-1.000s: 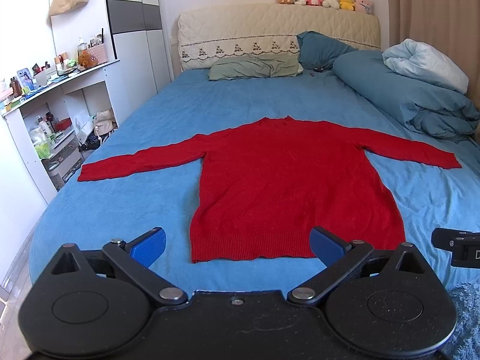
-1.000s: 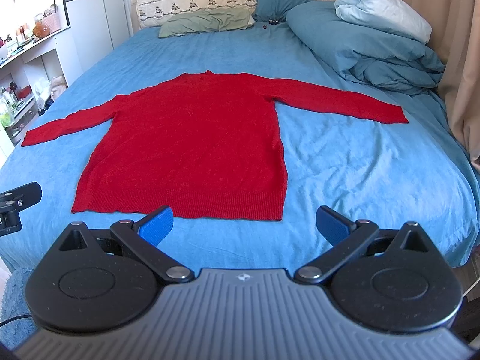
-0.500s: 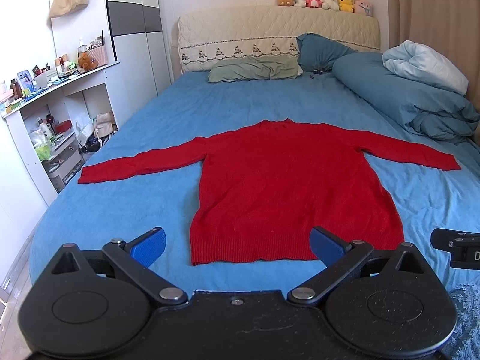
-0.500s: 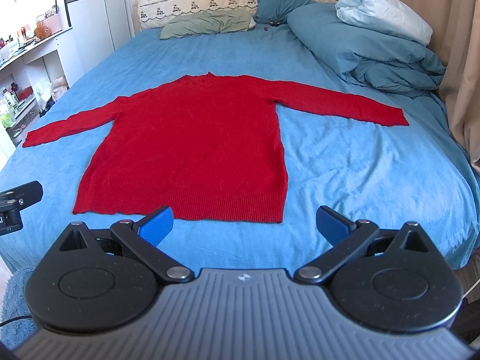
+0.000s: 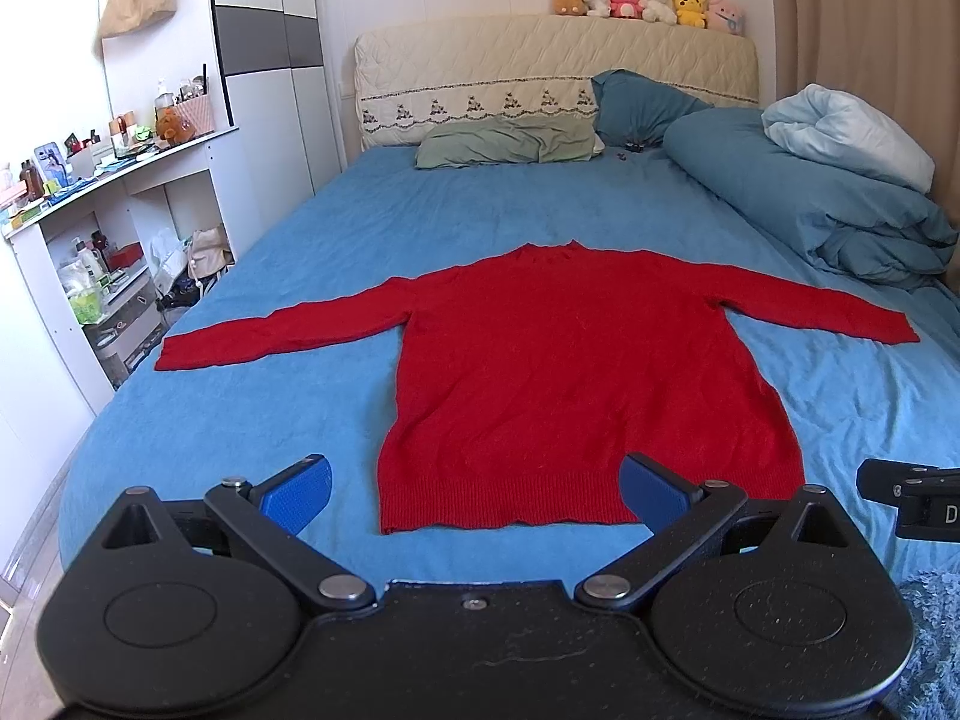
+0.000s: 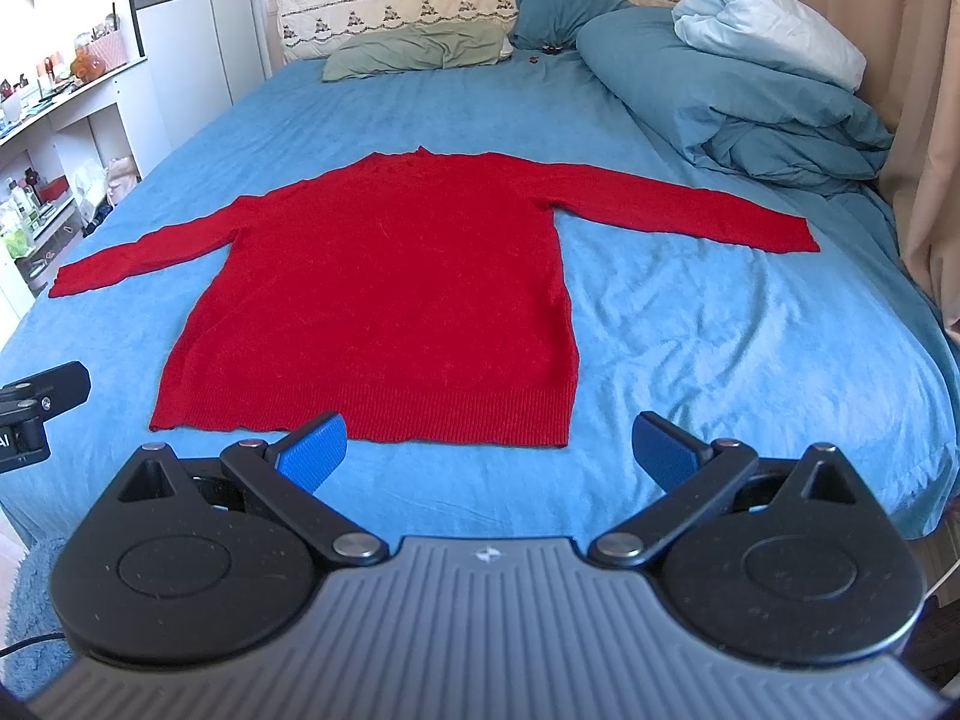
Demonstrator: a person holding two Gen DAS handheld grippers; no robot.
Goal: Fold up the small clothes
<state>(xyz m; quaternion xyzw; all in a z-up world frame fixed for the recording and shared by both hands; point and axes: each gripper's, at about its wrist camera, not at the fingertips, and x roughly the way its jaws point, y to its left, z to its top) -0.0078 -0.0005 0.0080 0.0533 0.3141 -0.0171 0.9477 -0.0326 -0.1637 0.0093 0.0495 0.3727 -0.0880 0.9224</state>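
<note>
The bed [image 5: 288, 276] fills most of what I see, covered in a blue sheet, with a cream headboard [image 5: 552, 78] at the far end. A rolled blue duvet [image 6: 732, 90] lies along its right side, a pale blue blanket [image 6: 768, 30] resting on top. Flat in the middle of the sheet lies the red sweater [image 5: 570, 372], both sleeves stretched out to the sides, neck toward the headboard, ribbed hem nearest to me. A green pillow [image 5: 504, 144] sits under the headboard, a dark blue one just beside it. White shelves [image 5: 102, 222] crowded with bottles stand left of the bed. My left gripper [image 5: 477, 489] hangs at the foot of the bed before the hem, jaws spread wide, holding nothing. My right gripper [image 6: 489, 450] does likewise, jaws wide apart and empty. A row of small plush toys [image 5: 645, 0] lines the headboard top.
</note>
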